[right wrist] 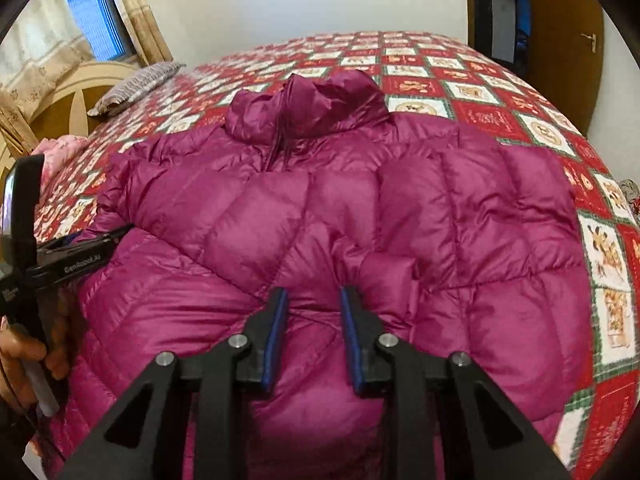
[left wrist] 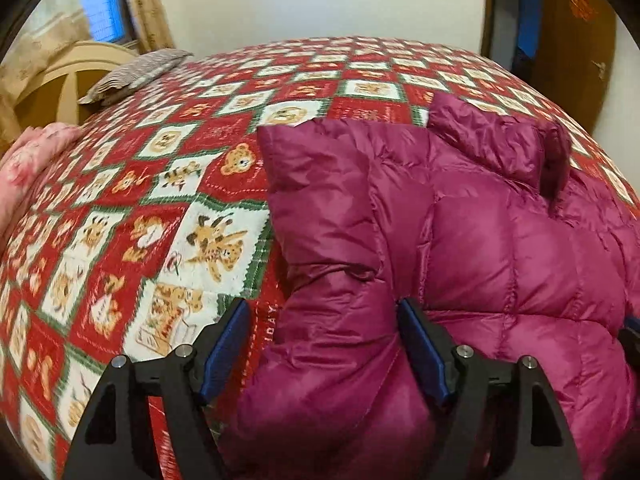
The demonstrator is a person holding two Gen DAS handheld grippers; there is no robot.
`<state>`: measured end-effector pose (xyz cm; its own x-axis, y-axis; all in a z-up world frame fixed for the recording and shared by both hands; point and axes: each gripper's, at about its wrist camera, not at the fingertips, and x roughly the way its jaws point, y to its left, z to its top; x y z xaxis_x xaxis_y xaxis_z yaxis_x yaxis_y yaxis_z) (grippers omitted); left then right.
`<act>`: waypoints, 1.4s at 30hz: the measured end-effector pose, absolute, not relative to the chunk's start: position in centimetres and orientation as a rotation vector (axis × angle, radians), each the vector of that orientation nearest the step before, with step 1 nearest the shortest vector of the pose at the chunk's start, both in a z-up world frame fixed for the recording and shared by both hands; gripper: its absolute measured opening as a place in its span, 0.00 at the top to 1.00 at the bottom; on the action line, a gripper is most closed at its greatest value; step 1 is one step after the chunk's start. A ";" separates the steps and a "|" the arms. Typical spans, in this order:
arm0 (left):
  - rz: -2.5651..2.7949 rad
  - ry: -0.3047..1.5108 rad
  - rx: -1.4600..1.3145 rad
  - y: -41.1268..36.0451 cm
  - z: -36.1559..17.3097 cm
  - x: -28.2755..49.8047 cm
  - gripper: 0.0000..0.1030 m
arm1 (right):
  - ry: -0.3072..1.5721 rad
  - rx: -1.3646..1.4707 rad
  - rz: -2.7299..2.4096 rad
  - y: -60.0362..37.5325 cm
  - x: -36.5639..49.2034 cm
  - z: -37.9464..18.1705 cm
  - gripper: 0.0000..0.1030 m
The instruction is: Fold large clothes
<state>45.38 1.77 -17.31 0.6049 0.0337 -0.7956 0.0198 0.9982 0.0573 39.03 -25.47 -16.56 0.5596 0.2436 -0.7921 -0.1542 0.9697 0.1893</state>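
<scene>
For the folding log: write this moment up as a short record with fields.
garment: magenta quilted puffer jacket, spread out with the collar at the far end
surface: bed with red, white and green teddy-bear patchwork quilt
left gripper: wide open around a fold of the jacket at its left edge, pads not pressing
right gripper: narrowed on a bunched ridge of jacket fabric near the hem
other items: striped grey pillow at the headboard, pink floral bedding at the left edge
fold state: partly gathered, not finished
</scene>
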 end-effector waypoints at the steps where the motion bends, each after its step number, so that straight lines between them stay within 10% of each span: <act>1: -0.011 0.919 0.051 1.8 -16.6 45.3 0.26 | 0.958 0.112 0.238 -25.5 39.4 -16.0 0.70; 5: -0.116 0.825 -0.049 2.5 -11.5 45.8 0.23 | 0.878 0.165 0.188 -26.8 42.8 -11.6 0.22; 17: -0.143 0.900 0.012 -1.1 -10.3 56.5 0.20 | 1.123 0.363 0.033 -27.3 61.5 -14.0 0.21; 19: -0.150 0.918 0.016 -1.6 -10.9 57.1 0.20 | 1.185 0.376 0.038 -27.3 62.3 -15.5 0.25; 24: -0.176 0.919 0.019 -2.2 -11.4 57.7 0.20 | 1.185 0.272 0.115 -28.8 58.7 -15.3 0.82; 42: -0.154 0.889 0.260 -14.7 -12.3 57.5 0.20 | 0.918 0.171 0.088 -33.5 51.4 -18.2 0.88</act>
<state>57.47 -14.74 -12.32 0.6219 -0.0250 -0.7827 0.2393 0.9578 0.1596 51.43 -33.46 -18.23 0.6049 0.1482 -0.7824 -0.0023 0.9829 0.1844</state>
